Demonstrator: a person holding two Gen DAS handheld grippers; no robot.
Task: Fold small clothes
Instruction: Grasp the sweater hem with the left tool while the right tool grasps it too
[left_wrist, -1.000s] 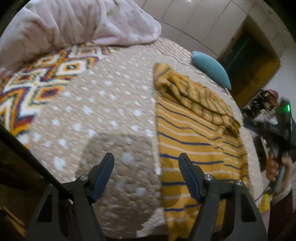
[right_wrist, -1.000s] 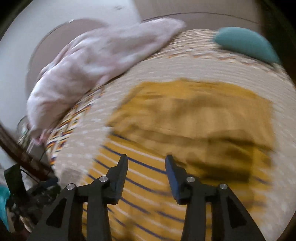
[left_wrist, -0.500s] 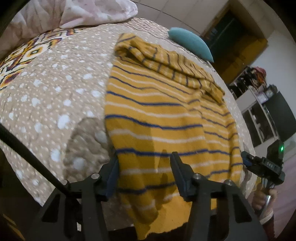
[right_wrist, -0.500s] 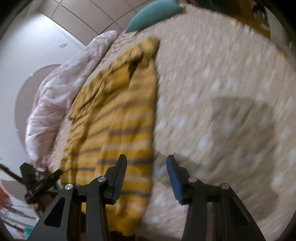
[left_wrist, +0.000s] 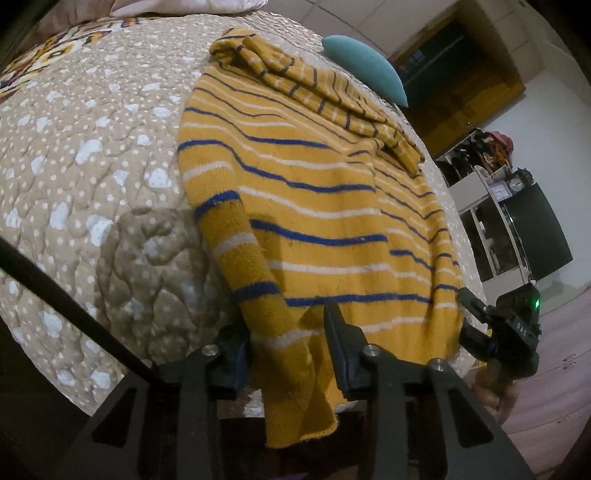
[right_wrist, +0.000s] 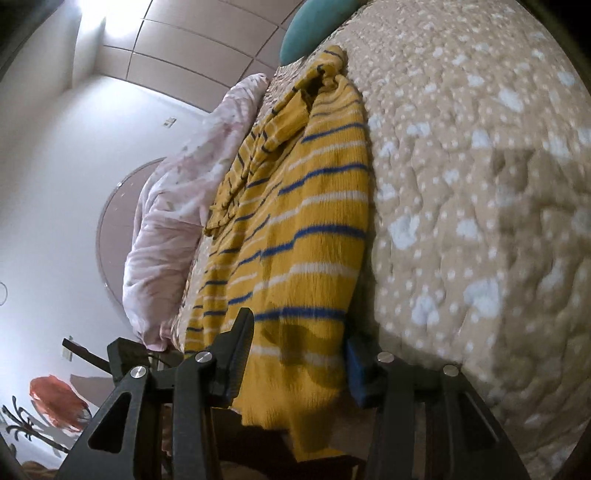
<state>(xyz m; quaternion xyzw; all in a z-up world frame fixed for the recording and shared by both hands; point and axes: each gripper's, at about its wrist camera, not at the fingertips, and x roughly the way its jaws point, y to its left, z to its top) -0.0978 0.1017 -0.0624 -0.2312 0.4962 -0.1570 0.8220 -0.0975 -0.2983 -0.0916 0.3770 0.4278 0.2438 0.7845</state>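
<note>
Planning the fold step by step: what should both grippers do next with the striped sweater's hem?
Probably close both. The left gripper and right gripper each stand open astride a hem corner of the yellow sweater hanging over the bedspread edge, so pinching comes before lifting.

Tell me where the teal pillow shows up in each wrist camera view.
Left wrist view: the teal pillow sits upper centre-right, beyond the yellow striped sweater.
Right wrist view: teal pillow at top centre, partly cut off, past the sweater's far end.
Shared landmark: the sweater's bunched sleeve lies nearest it.
</note>
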